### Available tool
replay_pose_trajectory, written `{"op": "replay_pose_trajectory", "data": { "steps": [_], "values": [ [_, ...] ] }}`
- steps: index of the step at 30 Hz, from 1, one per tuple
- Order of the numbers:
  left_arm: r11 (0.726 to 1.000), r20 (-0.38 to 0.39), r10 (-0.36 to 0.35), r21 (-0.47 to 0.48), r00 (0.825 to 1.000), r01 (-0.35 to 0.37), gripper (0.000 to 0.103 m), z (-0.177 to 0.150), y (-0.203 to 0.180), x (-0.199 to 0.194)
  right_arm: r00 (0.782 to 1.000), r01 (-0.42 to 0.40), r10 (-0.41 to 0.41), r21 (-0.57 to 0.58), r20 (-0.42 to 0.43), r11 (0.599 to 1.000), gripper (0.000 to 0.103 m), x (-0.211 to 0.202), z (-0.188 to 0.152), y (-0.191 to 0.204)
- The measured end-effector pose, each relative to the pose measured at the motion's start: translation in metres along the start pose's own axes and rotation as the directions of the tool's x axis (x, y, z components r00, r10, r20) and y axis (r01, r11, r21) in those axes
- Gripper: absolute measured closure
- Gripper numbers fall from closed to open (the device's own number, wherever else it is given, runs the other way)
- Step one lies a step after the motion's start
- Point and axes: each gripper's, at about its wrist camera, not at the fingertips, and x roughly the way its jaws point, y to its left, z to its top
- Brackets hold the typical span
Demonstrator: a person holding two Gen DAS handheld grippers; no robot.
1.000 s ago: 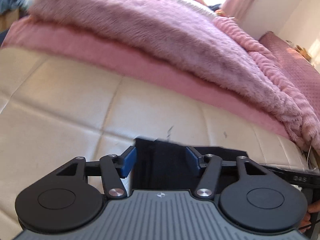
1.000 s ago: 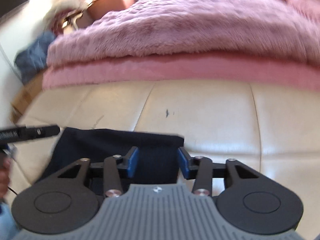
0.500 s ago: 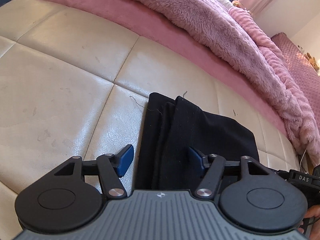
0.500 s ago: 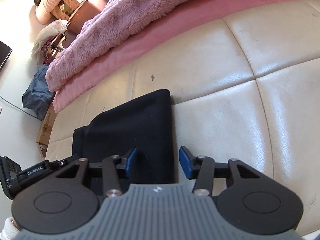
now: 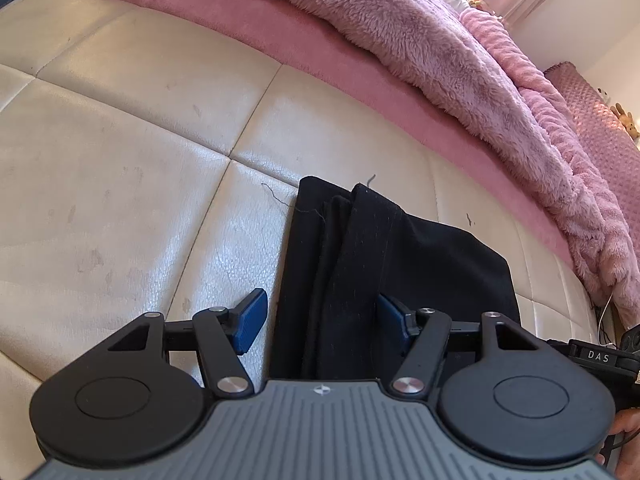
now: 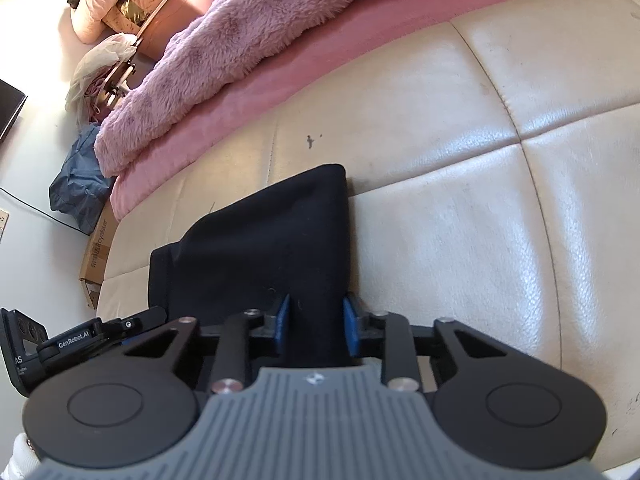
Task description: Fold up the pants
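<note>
Left wrist view first: the left gripper (image 5: 318, 322) points down at the pants (image 5: 384, 264), its blue fingers (image 5: 250, 320) spread wide apart, nothing pinched. The dark pants lie on a cream leather cushion (image 5: 120, 184), straight ahead of the gripper and running in between the fingers. The left finger sits clear of the cloth on bare leather; the right one is over the fabric. Stacked edges show at the far end of the pants, several layers lying one on another, so it looks as if at least one fold is already in. Beyond them, a pink fluffy blanket (image 5: 400, 36) hangs over the cushion's far edge. The other tool pokes in at the lower right.

Over to the right wrist view: the right gripper (image 6: 314, 322) has the near end of the pants (image 6: 260, 248) between its fingers (image 6: 283, 318), and the jaws are closing on it. The pads look to be against the cloth on both sides, a narrow ridge of fabric standing between them. The pants stretch away ahead and to the left of the gripper as a compact dark slab; bare leather (image 6: 460, 208) lies to the right.

My read: the pants are partly folded and this is the pickup for another fold. Left still has to grab; then comes the lift, the fold over and a tidy-up.
</note>
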Motion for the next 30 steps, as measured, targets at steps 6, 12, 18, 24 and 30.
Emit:
{"op": "replay_pose_trajectory", "data": {
  "steps": [6, 12, 18, 24, 30],
  "values": [
    [0.998, -0.013, -0.049, -0.032, 0.999, 0.048, 0.055, -0.003, 0.003, 0.002, 1.0, 0.017, -0.017, -0.03, -0.002, 0.999, 0.084, 0.001, 0.001, 0.006],
    [0.999, 0.021, -0.037, -0.025, 0.999, 0.038, 0.075, -0.001, -0.002, -0.004, 1.0, 0.012, -0.012, -0.038, 0.0, 0.999, 0.088, 0.001, 0.004, 0.01],
    [1.0, 0.075, -0.008, 0.003, 0.997, 0.008, 0.088, 0.02, -0.001, -0.018, 0.999, -0.037, 0.038, -0.068, 0.01, 0.997, 0.09, 0.001, 0.019, 0.028],
    [0.995, 0.115, 0.04, 0.09, 0.993, -0.051, 0.09, 0.063, 0.0, -0.024, 0.997, -0.065, 0.068, -0.125, 0.027, 0.99, 0.09, 0.019, 0.049, 0.064],
    [0.991, 0.117, 0.073, 0.102, 0.991, -0.085, 0.09, 0.097, 0.011, -0.009, 0.997, -0.073, 0.077, -0.131, 0.025, 0.989, 0.09, 0.048, 0.078, 0.087]
  ]
}}
